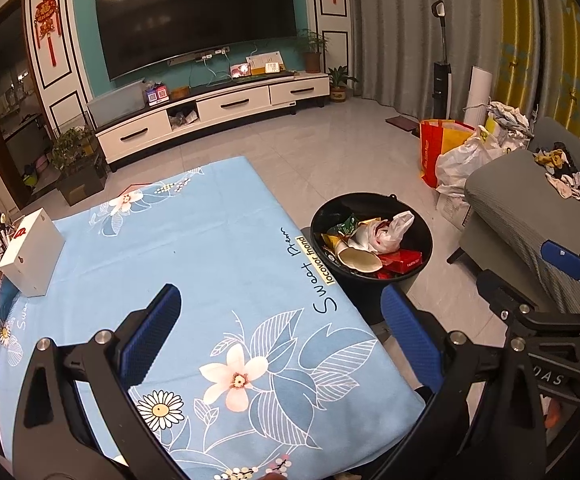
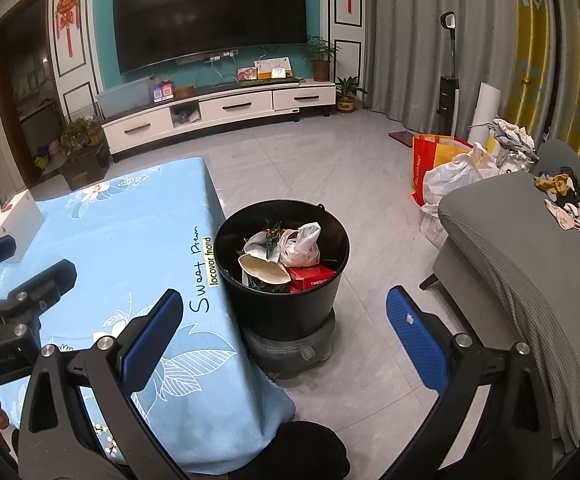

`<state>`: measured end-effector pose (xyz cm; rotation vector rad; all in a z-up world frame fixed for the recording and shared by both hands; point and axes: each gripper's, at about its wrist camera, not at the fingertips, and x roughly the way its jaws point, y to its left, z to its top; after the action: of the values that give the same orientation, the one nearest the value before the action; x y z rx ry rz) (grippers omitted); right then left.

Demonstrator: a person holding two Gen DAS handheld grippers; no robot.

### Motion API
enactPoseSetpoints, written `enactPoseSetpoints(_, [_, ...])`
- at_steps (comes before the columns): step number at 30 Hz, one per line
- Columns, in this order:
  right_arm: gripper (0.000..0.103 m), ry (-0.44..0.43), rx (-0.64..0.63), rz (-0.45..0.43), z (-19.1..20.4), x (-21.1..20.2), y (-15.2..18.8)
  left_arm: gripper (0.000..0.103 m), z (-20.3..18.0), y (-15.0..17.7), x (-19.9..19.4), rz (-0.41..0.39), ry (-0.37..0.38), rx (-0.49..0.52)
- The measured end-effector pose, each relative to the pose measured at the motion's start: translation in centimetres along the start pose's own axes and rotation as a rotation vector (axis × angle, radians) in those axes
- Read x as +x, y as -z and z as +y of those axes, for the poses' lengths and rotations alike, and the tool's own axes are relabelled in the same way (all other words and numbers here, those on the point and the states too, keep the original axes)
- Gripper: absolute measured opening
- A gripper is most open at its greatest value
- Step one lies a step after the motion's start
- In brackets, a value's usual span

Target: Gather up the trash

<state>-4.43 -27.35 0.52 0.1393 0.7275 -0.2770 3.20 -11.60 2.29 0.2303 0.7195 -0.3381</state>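
Observation:
A black trash bucket [image 1: 386, 280] stands on the floor by the table's right edge and shows in the right wrist view [image 2: 282, 304] too. It holds a white plastic bag [image 2: 300, 246], a paper cup [image 2: 264, 270], a red box [image 2: 312, 278] and wrappers. My left gripper [image 1: 280, 332] is open and empty above the blue flowered tablecloth [image 1: 194, 272]. My right gripper [image 2: 286, 336] is open and empty, near the bucket and above the floor. Each gripper shows at the edge of the other's view.
A white box [image 1: 32, 254] stands on the table's far left. A grey sofa [image 2: 530, 272] with socks on it is at the right. A red-yellow bag [image 2: 430, 160] and white bags [image 2: 454, 176] stand behind it. A TV cabinet [image 1: 218, 110] lines the far wall.

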Motion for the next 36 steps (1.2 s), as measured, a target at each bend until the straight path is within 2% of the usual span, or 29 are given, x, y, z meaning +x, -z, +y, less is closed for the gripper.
enactPoseSetpoints(36, [0.099,0.006,-0.003,-0.014,-0.19,-0.53,-0.12,0.100,0.44,-0.21,-0.11,-0.011,-0.020,0.007])
